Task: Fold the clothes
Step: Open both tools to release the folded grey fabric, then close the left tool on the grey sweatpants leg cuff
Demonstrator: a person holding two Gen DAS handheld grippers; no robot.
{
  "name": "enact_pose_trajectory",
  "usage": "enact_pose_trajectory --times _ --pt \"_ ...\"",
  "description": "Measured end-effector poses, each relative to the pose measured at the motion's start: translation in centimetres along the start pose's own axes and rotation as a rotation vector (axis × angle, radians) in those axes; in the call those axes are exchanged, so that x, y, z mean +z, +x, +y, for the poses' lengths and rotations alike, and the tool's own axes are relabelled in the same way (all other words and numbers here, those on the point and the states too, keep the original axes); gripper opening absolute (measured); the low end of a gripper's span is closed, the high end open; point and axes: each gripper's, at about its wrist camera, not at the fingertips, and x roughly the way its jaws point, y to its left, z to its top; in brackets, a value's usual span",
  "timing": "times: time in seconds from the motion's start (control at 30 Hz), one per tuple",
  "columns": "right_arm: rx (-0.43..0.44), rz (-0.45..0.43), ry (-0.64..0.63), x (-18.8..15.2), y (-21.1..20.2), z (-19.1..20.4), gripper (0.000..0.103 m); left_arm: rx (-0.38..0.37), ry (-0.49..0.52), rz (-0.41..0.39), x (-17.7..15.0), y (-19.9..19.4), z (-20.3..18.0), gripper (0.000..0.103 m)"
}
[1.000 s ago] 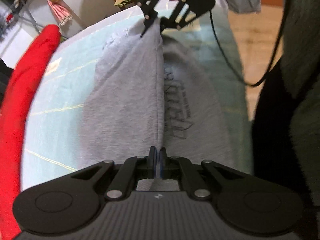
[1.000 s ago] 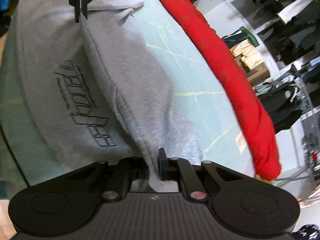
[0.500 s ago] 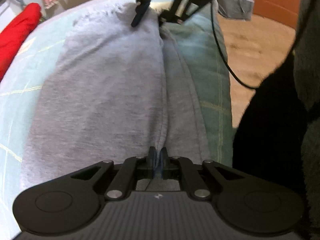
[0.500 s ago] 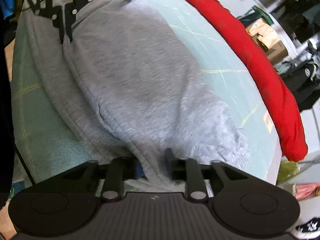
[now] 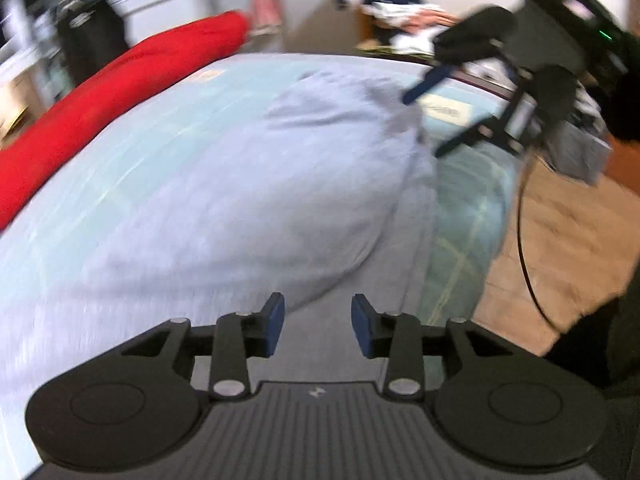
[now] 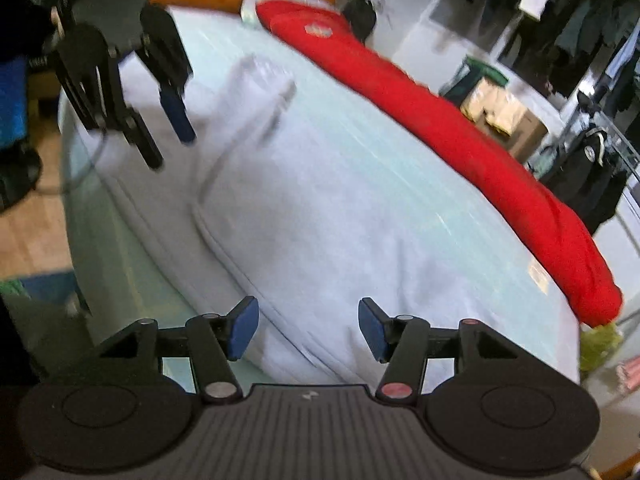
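A grey sweatshirt (image 5: pixel 248 200) lies folded over on the pale green mat (image 5: pixel 472 200), its print hidden. My left gripper (image 5: pixel 318 326) hovers over its near hem; the jaws are opening and the blue pads hold nothing. In the right wrist view the same grey sweatshirt (image 6: pixel 320 208) lies flat under my right gripper (image 6: pixel 306 328), whose jaws are also opening, free of the cloth. Each view shows the other gripper: the right gripper (image 5: pixel 424 120) at the garment's far end, the left gripper (image 6: pixel 172 140) above the far corner, both with fingers apart.
A long red garment (image 6: pixel 440 120) lies rolled along the mat's far side, also seen as the red garment (image 5: pixel 100 96). Wooden floor (image 5: pixel 560 232) lies past the mat's edge. A black cable (image 5: pixel 520 240) hangs there. Cardboard boxes (image 6: pixel 504 116) and hanging dark clothes (image 6: pixel 580 20) stand beyond.
Both grippers held the sweatshirt's folded edge and carried it over the printed half. Now both have let go, opened and lifted off, and the garment lies flat.
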Motion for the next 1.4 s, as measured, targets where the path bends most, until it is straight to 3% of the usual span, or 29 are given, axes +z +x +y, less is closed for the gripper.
enact_pose_trajectory --times 0.07,0.3,0.5,0.8,0.97,1.27,1.4 --pt "0.024 -0.037 0.016 0.5 1.0 0.8 0.06 0.016 -0.087 0.002 -1.0 0.0 0.6 0.052" --pt "0.18 -0.137 0.141 2.4 2.4 2.7 0.062 -0.009 -0.468 -0.03 -4.3 -1.2 5.8 0.065" --pt "0.341 -0.127 0.208 4.6 5.9 1.8 0.065 -0.041 -0.593 -0.101 -5.1 -1.7 9.7 0.072" --pt "0.578 -0.032 0.344 7.6 11.9 -0.9 0.07 -0.172 -0.819 -0.077 -6.1 1.0 14.8 0.074" --pt "0.676 0.016 0.422 8.0 14.6 -1.9 0.077 -0.244 -0.959 -0.107 -7.0 2.3 16.2 0.078" --pt "0.841 0.047 0.471 10.9 18.9 -3.3 0.084 -0.275 -1.135 -0.139 -7.6 4.0 18.5 0.078" --pt "0.925 0.092 0.493 11.1 19.1 -3.0 0.092 -0.263 -1.166 -0.143 -8.2 3.4 18.0 0.078"
